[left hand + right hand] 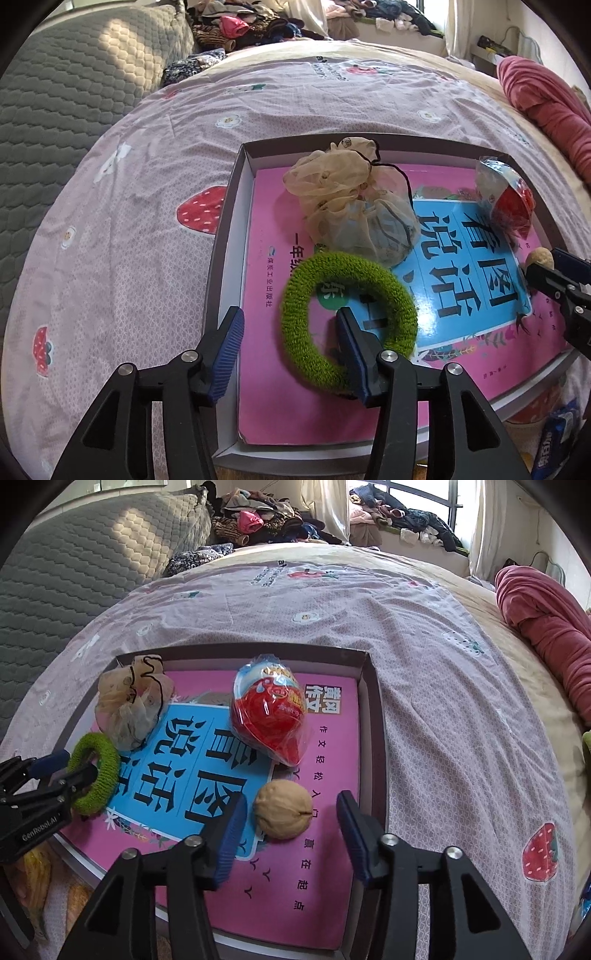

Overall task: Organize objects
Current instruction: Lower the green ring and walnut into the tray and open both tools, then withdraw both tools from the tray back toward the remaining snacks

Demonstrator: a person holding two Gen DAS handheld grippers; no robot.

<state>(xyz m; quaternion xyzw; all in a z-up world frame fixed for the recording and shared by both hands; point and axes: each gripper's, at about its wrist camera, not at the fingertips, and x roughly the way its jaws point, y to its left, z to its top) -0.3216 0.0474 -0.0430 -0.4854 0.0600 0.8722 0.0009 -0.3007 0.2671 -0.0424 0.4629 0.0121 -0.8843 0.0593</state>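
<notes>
Inside the shallow box (373, 701), both grippers seem to be letting go. Right gripper (291, 808) stands apart around the walnut (282, 814); left gripper (291, 332) stands apart astride the green hair tie (347, 317). Next, both should lift clear without dragging either.

L hand-held gripper (291, 350) agape, R hand-held gripper (291, 830) agape

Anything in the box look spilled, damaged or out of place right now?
Nothing stands out. The green hair tie, walnut, wrapped red toy egg and beige scrunchie all lie intact on the pink book inside the box.
</notes>
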